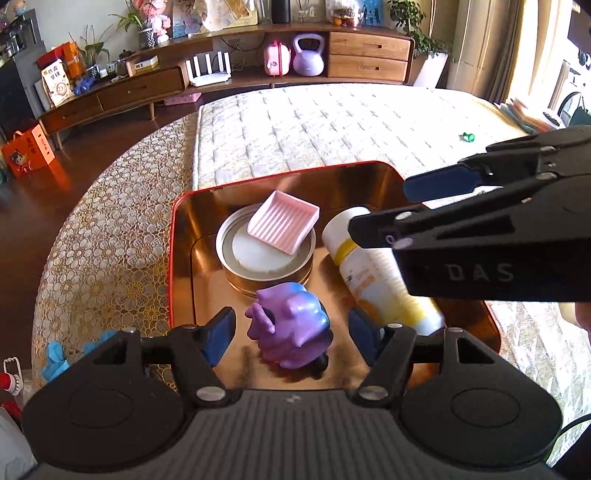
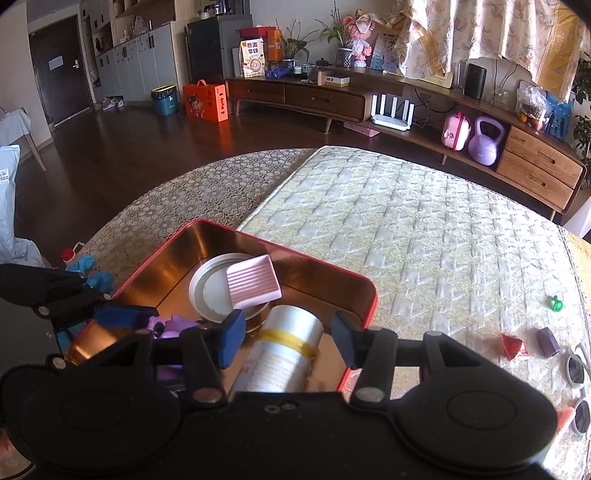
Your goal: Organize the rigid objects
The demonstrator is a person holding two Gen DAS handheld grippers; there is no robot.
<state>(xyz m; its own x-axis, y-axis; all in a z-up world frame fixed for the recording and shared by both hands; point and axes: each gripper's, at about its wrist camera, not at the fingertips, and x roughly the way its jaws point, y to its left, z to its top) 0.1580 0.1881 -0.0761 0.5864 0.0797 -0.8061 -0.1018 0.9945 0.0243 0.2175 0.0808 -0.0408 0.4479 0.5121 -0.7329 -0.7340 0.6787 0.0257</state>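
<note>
A: Nearest the left tool (image 1: 290,332)?
B: A purple toy figure (image 1: 291,325) lies in the red tin (image 1: 177,221), between jaws standing apart, no pad touching.
A: The right tool (image 2: 288,341)?
B: Spread either side of the white-and-yellow bottle (image 2: 280,358), unclamped.
A: Behind?
B: A pink ridged dish (image 1: 284,225) tilts on a round tin (image 1: 240,258).

Ahead of the grippers we see a long low wooden sideboard (image 2: 369,99) on a dark wood floor (image 2: 122,155), with sunlit floral curtains (image 2: 491,33) upper right.
</note>
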